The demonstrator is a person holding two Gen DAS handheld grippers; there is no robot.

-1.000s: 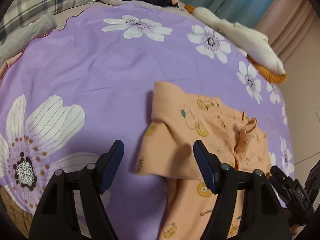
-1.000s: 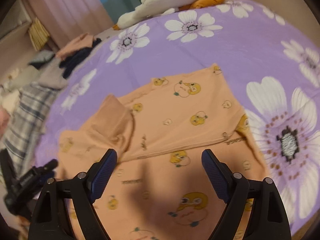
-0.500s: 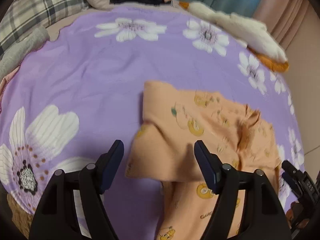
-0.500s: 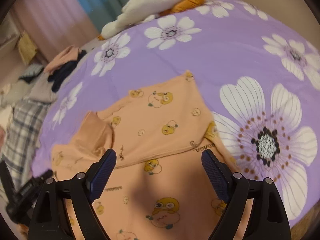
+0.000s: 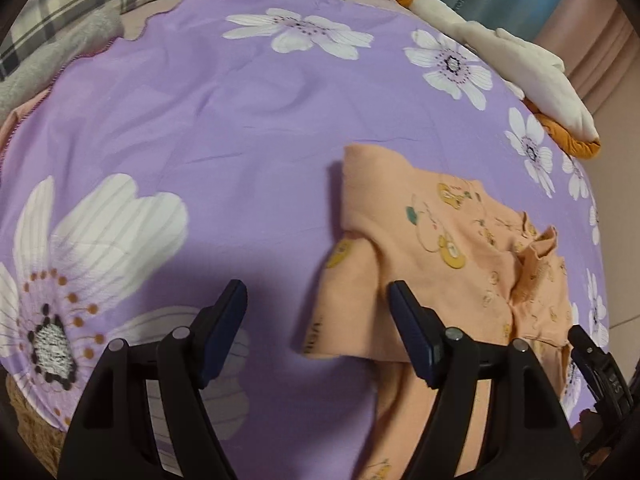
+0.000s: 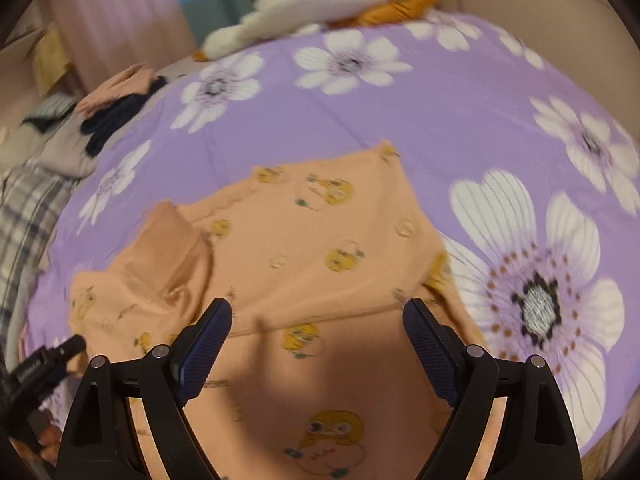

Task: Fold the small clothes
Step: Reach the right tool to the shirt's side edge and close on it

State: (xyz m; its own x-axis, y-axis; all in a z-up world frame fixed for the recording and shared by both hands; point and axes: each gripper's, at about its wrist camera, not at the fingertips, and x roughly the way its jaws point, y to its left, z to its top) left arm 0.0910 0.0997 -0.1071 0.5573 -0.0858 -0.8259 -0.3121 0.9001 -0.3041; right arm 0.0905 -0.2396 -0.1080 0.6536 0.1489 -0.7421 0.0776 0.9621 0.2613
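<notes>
Small peach cotton garment with yellow cartoon prints (image 6: 304,248) lies partly folded on the purple flowered bedspread (image 5: 224,128); looks light, limp, non-slippery (will sag). Left tool (image 5: 316,312) and right tool (image 6: 316,328) both gape empty above it; best pinched at the folded corner (image 5: 320,340).

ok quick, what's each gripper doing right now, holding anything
left gripper: open, holding nothing, above the orange garment.
right gripper: open, holding nothing, over the same garment.
</notes>
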